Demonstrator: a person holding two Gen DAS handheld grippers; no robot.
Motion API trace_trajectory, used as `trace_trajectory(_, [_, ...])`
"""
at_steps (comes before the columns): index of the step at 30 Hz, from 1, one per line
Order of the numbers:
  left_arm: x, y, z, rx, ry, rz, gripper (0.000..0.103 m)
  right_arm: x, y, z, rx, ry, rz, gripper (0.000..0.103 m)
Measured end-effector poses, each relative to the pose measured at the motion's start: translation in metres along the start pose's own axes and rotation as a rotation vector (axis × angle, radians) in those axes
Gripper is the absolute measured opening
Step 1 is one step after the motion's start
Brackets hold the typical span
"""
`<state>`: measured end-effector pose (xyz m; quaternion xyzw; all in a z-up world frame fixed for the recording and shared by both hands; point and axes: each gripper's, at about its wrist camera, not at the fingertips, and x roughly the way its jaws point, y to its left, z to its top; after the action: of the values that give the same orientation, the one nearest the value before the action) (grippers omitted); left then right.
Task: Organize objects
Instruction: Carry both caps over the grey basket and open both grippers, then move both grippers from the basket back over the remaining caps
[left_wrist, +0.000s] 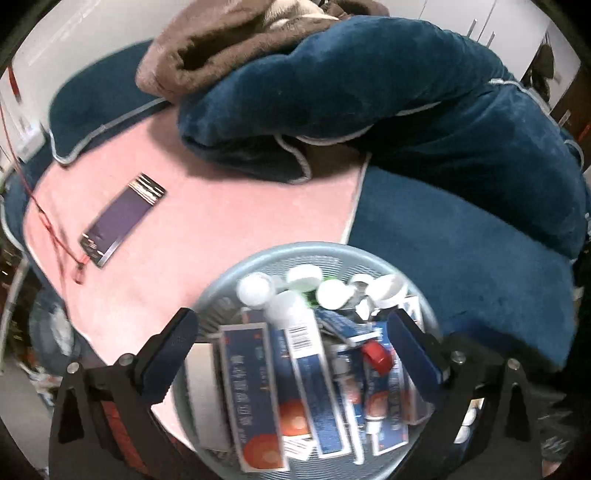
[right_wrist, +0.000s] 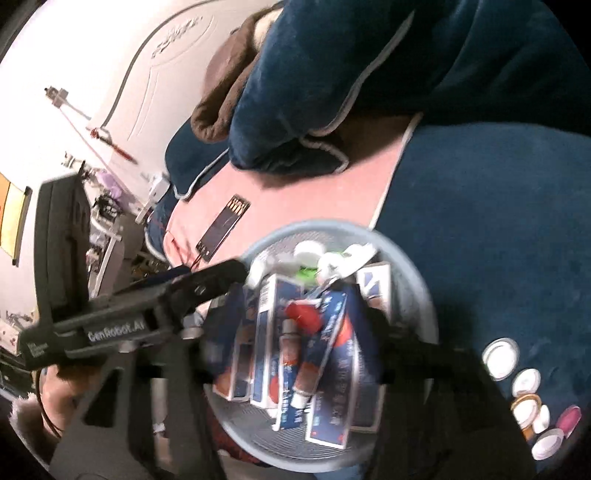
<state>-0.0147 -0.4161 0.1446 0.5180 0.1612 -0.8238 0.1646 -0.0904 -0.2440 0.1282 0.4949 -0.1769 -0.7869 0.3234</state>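
Observation:
A round grey mesh basket (left_wrist: 295, 254) sits on a bed, filled with several blue and white boxes (left_wrist: 251, 391), tubes and white-capped bottles (left_wrist: 255, 290). A red cap (left_wrist: 377, 356) lies among them. My left gripper (left_wrist: 295, 354) is open, its fingers spread over the basket's near part. The basket also shows in the right wrist view (right_wrist: 417, 288), with the red cap (right_wrist: 303, 314). My right gripper (right_wrist: 295, 354) is open above the basket. The left gripper's body (right_wrist: 122, 317) crosses in from the left.
A dark purple flat box (left_wrist: 122, 218) lies on the pink sheet (left_wrist: 229, 221) beside a red cord (left_wrist: 48, 225). Blue blankets (left_wrist: 406, 110) and a brown one (left_wrist: 221, 40) pile up behind. Several small jars (right_wrist: 524, 387) lie on the blue blanket at right.

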Motion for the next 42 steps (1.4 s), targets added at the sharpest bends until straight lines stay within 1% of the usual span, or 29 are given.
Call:
trace_trajectory(1, [0.001, -0.001, -0.001, 0.005, 0.004, 0.012, 0.102, -0.004, -0.002, 0.001, -0.003, -0.007, -0.020, 0.079])
trace_trajectory(2, [0.002, -0.003, -0.003, 0.010, 0.012, 0.026, 0.102, -0.007, -0.004, 0.001, -0.006, -0.013, -0.041, 0.082])
trace_trajectory(4, [0.002, -0.006, -0.004, 0.024, 0.019, 0.044, 0.102, -0.012, -0.010, 0.001, -0.004, -0.017, -0.077, 0.093])
trace_trajectory(6, [0.002, -0.011, -0.006, 0.050, 0.015, 0.070, 0.102, -0.015, -0.015, -0.001, -0.003, -0.012, -0.113, 0.098])
trace_trajectory(9, [0.001, -0.015, -0.007, 0.068, 0.011, 0.082, 0.102, -0.016, -0.022, -0.004, -0.008, -0.001, -0.162, 0.103])
trace_trajectory(20, [0.000, -0.024, -0.009, 0.094, 0.014, 0.104, 0.102, -0.028, -0.034, -0.009, -0.016, -0.001, -0.244, 0.103])
trace_trajectory(26, [0.000, -0.027, -0.010, 0.106, 0.014, 0.110, 0.102, -0.034, -0.041, -0.011, -0.005, -0.004, -0.253, 0.103])
trace_trajectory(32, [-0.001, -0.033, -0.012, 0.117, 0.014, 0.105, 0.102, -0.039, -0.046, -0.014, -0.001, -0.002, -0.272, 0.103])
trace_trajectory(36, [-0.002, -0.042, -0.013, 0.133, 0.012, 0.085, 0.102, -0.045, -0.053, -0.017, 0.006, -0.006, -0.284, 0.103])
trace_trajectory(42, [-0.004, -0.058, -0.015, 0.178, 0.012, 0.074, 0.102, -0.057, -0.066, -0.022, 0.023, -0.012, -0.302, 0.103])
